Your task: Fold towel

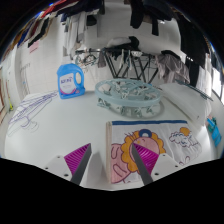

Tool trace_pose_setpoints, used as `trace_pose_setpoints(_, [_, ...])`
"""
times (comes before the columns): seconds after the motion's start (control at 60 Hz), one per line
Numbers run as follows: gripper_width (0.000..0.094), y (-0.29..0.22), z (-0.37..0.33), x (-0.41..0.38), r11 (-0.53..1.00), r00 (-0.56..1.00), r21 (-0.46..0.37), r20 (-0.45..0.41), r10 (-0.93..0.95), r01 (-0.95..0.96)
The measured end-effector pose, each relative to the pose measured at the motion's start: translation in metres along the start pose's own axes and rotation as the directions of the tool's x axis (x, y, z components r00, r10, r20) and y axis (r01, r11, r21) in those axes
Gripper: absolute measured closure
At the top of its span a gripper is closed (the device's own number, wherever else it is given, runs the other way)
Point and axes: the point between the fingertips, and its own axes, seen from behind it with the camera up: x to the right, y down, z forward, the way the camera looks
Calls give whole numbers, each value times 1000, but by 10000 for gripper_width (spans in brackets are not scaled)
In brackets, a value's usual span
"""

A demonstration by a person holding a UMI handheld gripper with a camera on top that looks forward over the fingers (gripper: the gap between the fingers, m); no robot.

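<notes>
gripper view
- gripper (110, 165): two fingers at the bottom of the view, standing apart with a clear gap, magenta pads on the inner faces; nothing held
- left finger pad (78, 158): over bare table, touching nothing
- right finger pad (145, 160): over the near edge of the towel; cannot tell whether it touches
- towel (160, 148): pale cloth with pink, orange and blue cartoon print, lying flat and spread open on the table, just ahead of and partly under the right finger, reaching off to the right
- table (60, 125): white top, carries everything below
- detergent bottle (68, 82): blue, upright, white label, beyond the fingers to the left, well apart from the towel
- glass dish (128, 95): clear round item beyond the towel, centre of table; contents not readable
- hangers (30, 108): thin wire shapes lying flat at far left, probably hangers, too small to be sure
- background: chairs and table legs behind, no detail

judgement
- step in hand: approach to the first grasp; towel looks wholly unfolded, no fold made
- progress: at the start
- next move calls for: line the gap up on the near edge or corner, drop low so one finger slides under the cloth, pinch, then lift and carry it across to the opposite edge
- risk: pinching only the top of flat cloth and slipping; dragging the towel toward the dish
</notes>
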Motion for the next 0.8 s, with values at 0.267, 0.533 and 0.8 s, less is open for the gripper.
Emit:
trace_pose_setpoints(0.267, [739, 2, 14, 8, 997, 997, -34, -30, -67, 66])
trace_pose_setpoints(0.533, [923, -8, 3, 19, 997, 1000, -79, -27, 1, -3])
trace_pose_setpoints(0.8, [918, -83, -55, 118, 996, 996, 27, -26, 82, -81])
